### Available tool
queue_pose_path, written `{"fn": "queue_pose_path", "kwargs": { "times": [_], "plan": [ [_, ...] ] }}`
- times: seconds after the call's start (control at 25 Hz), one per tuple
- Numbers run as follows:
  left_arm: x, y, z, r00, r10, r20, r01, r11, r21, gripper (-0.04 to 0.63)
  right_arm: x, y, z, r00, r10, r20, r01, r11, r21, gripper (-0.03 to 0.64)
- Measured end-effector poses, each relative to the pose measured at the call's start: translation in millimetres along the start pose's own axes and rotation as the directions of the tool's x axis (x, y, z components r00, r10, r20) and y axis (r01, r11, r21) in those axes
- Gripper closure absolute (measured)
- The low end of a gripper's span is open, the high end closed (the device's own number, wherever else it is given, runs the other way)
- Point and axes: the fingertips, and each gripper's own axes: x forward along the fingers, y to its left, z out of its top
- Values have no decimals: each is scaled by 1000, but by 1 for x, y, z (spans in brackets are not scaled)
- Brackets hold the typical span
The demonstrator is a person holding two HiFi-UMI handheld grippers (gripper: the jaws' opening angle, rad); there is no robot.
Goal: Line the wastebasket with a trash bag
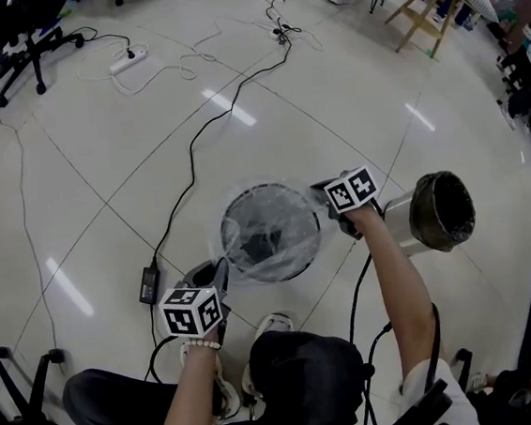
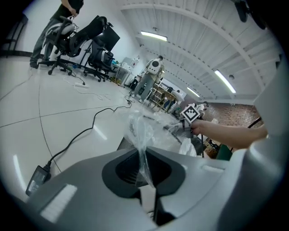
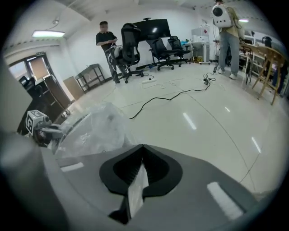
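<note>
The left claw [image 1: 217,276] pinches the clear trash bag [image 1: 278,245] over the mesh wastebasket [image 1: 261,189] on the floor [image 1: 102,186]. The right claw [image 1: 327,200] is closed tight at the bag's opposite edge

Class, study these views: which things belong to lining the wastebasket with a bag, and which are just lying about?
In the job: mesh wastebasket; clear trash bag draped over it; left gripper and right gripper, jaws of both shut on the bag.
Lying about: silver bin on its side; power adapter; power strip; office chair; wooden stand.
</note>
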Motion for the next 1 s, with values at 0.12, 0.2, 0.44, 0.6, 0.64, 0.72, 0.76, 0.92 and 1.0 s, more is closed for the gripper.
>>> {"fn": "queue_pose_path", "kwargs": {
  "times": [0.12, 0.2, 0.44, 0.6, 0.64, 0.72, 0.76, 0.92, 1.0],
  "plan": [
    [-3, 1, -11, 1000, 0, -8, 0, 1000, -17, 579, 5, 1, -20, 1000, 25, -15, -24, 999, 44, 615],
    [-3, 0, -16, 1000, -11, -12, 10, 1000, -24, 568, 7, -2, -33, 1000, -2, -22, 3, 999, 49, 615],
    [6, -7, -42, 995, -38, -97, 37, 999, -9, 502, -11, -16, -55, 999, -39, 25, 36, 993, 114, 517],
    [16, -12, -65, 984, -65, -167, 65, 998, -11, 500, -3, -5, -75, 999, -16, -40, 19, 997, 80, 574],
    [17, -12, -68, 983, -62, -172, 62, 998, -11, 499, 1, -2, -80, 999, -5, -50, 9, 997, 82, 574],
    [19, -9, -69, 986, -50, -159, 47, 999, -21, 485, 5, 1, -86, 999, -4, -44, 8, 995, 95, 534],
    [18, -7, -65, 989, -42, -143, 38, 999, -28, 465, 2, -4, -84, 999, -27, -18, 29, 994, 108, 494],
    [10, 5, -46, 997, -8, -82, 5, 999, -37, 440, -54, -52, -58, 957, -225, 185, 183, 958, 219, 411],
    [7, 11, -44, 997, 8, -74, -11, 999, -45, 407, -97, -64, -44, 913, -292, 285, 230, 945, 232, 411]
  ]
}}
